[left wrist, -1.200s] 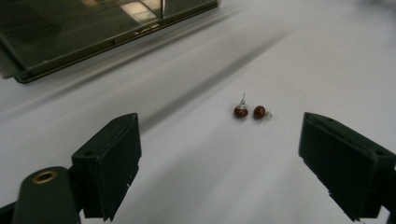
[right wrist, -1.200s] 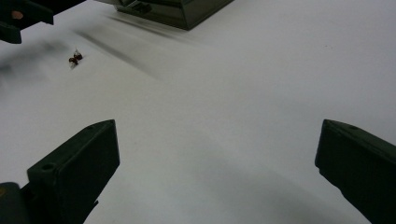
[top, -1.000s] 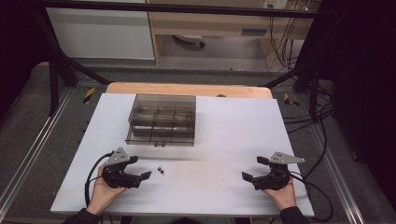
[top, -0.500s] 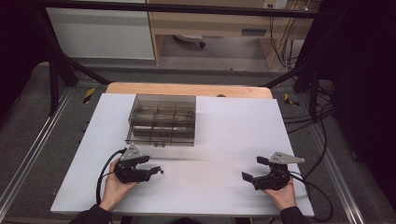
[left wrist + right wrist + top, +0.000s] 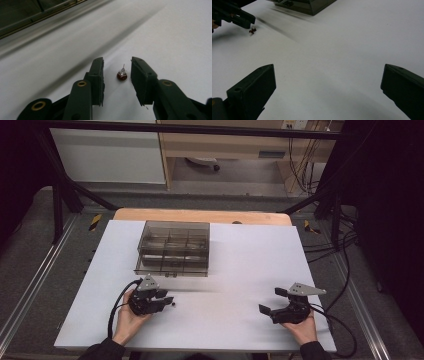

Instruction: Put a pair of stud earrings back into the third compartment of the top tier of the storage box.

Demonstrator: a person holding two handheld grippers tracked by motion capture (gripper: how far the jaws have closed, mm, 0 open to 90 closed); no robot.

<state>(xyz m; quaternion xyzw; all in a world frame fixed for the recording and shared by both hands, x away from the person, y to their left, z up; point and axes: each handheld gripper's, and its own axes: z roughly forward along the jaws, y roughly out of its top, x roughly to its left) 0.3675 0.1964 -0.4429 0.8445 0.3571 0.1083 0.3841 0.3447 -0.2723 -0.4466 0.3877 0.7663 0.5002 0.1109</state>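
A tiny dark red bead with a clear cap and a thin metal pin (image 5: 122, 75) lies on the white table, and the same bead (image 5: 173, 304) is a dark speck from above. My left gripper (image 5: 117, 62) is open, one jaw on either side of the bead with a small gap to each. In the high view the left gripper (image 5: 169, 299) sits low at the front left, held in a hand. My right gripper (image 5: 271, 300) rests at the front right, jaws spread wide over bare table. The right gripper (image 5: 329, 72) holds nothing.
A smoky clear compartment box (image 5: 173, 248) stands at the back left of the white tabletop (image 5: 250, 260), its corner (image 5: 309, 6) also seen from the right gripper. Cables trail from both grippers toward the table's front edge. A wooden strip (image 5: 200, 215) borders the far edge.
My left gripper has slid to the right along the table and now straddles the small bead. The right gripper has stayed where it was.
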